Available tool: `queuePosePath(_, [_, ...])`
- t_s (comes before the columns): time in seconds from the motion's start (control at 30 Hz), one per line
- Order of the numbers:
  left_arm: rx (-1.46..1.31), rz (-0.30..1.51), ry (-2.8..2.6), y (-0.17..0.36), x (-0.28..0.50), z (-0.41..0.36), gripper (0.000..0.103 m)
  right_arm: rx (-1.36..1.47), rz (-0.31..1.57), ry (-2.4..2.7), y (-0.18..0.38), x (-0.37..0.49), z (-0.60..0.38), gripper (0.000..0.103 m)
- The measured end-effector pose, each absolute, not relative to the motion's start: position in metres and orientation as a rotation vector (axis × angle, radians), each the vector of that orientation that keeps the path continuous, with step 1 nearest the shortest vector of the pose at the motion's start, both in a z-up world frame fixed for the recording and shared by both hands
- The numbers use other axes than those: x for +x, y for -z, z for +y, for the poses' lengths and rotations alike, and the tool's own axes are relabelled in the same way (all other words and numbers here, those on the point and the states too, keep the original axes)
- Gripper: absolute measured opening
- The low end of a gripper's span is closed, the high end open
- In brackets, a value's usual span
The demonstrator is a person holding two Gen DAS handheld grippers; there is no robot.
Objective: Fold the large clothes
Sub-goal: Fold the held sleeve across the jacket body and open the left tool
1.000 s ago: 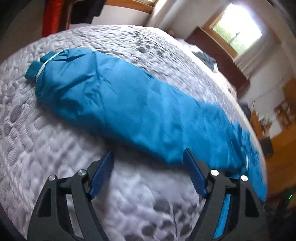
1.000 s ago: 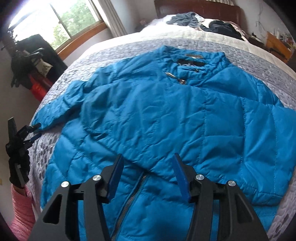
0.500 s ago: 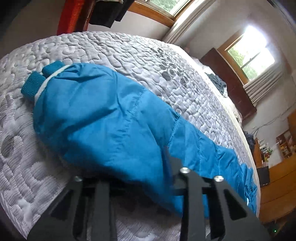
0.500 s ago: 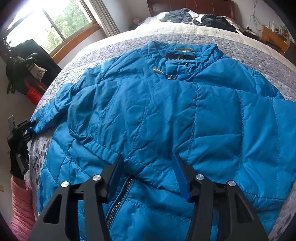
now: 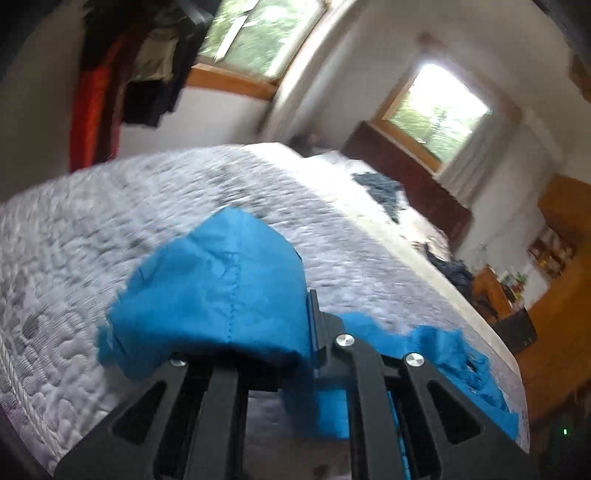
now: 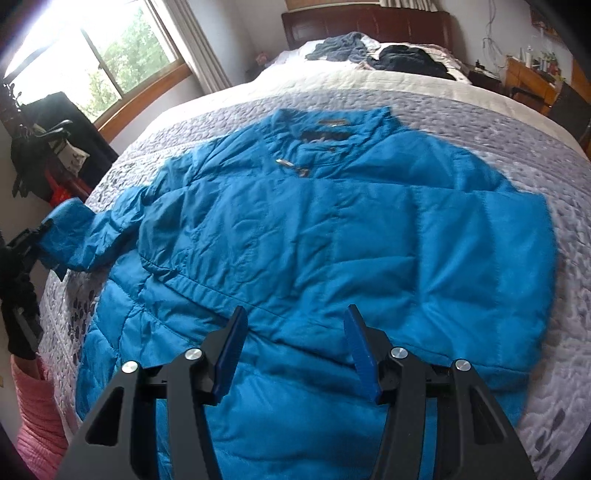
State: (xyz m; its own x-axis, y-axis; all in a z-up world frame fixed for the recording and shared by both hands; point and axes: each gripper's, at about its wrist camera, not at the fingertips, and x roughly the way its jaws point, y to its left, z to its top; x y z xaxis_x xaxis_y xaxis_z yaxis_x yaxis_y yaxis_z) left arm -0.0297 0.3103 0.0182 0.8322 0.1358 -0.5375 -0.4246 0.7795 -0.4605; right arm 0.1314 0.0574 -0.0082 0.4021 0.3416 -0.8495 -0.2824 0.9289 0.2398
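Currently: blue puffer jacket [image 6: 332,236] lies front-up on the grey quilted bedspread [image 6: 554,177], collar toward the wooden headboard [image 6: 369,26], zipper running down toward the right wrist camera; its right-hand sleeve is folded across the chest, edge ending near the jacket's side.
Left gripper [image 5: 258,354] is clenched on the jacket's other sleeve [image 5: 218,291]; fabric bunches up over the fingers and hides the left pad, only the right blue pad shows, pressed against the cloth; view is motion-blurred.
From the right wrist view the same left gripper [image 6: 35,236] sits at the far left edge of the bed with the sleeve cuff [image 6: 64,232] lifted off the spread; a pink sleeve [image 6: 33,413] of the person is visible below it.
Right gripper [image 6: 293,343] is released, jaws wide apart, hovering over the jacket's lower front near the zipper; grasping nothing.
Dark clothes [image 6: 402,55] piled by the headboard.
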Motion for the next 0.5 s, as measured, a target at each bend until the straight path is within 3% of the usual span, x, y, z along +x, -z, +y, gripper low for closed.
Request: queuePosePath(0.5, [-0.299, 0.532, 0.072, -0.057, 0.034, 0.093, 0.008, 0.115, 1.046, -0.31, 0.002, 0.119, 0.002, 0.055])
